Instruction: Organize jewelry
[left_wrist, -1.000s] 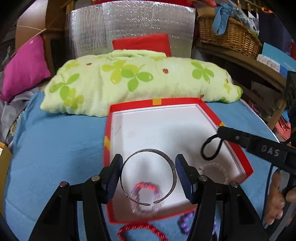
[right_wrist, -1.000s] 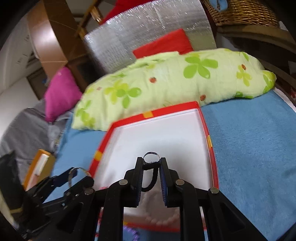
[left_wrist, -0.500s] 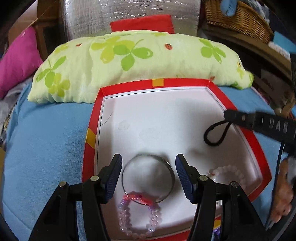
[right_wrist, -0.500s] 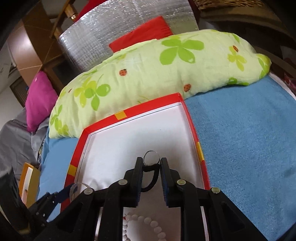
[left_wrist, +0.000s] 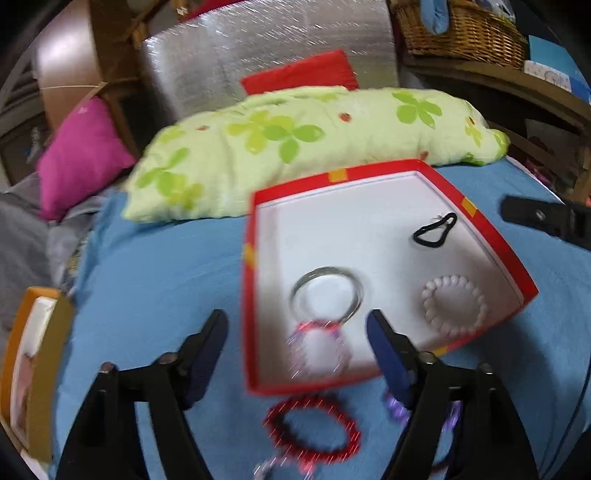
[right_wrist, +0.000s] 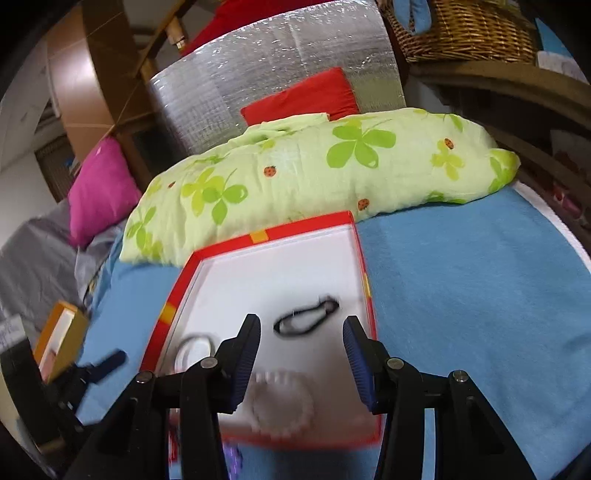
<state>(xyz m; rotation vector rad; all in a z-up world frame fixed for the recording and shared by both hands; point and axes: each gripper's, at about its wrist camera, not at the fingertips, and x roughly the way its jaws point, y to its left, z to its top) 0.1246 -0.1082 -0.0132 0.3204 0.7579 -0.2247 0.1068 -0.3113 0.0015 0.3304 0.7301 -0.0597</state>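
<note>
The black hair tie (right_wrist: 306, 321) lies in the red box (right_wrist: 364, 291), a stretched loop, long axis slanting toward the far right corner. Both the left gripper (left_wrist: 295, 350) and the right gripper (right_wrist: 301, 354) are opening, holding nothing.

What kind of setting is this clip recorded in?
Probably a bedroom at home: a blue bedspread with a green clover-print pillow and a pink cushion, plus a woven wicker basket on a wooden shelf.
</note>
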